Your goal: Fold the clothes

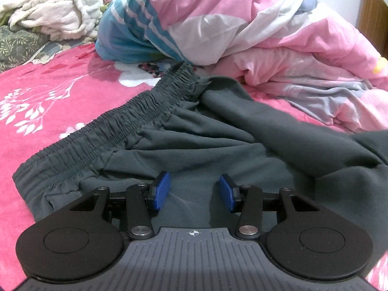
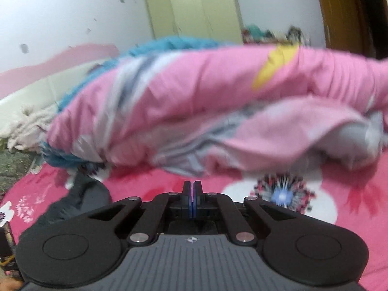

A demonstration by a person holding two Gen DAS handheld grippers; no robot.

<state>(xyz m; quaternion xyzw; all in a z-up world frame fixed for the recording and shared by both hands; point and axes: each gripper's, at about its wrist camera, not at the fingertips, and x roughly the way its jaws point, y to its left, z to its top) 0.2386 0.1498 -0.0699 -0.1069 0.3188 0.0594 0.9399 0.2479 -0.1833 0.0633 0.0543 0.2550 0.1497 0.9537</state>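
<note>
bedsheet (image 1: 60, 89): hot pink, white branch and flower print, covers the bed I'm working over
duvet (image 1: 266, 36): pink, white and grey patches, teal striped end, bunched in a heap at the far side of the bed
towel (image 1: 53, 17): cream, fluffy, crumpled at far left next to the duvet
green cloth (image 1: 17, 46): leaf pattern, under the towel
wardrobe (image 2: 194, 9): pale yellow doors, against the white wall (image 2: 60, 12)
wooden door (image 2: 339, 12): brown, far right
right view: blurred
</note>
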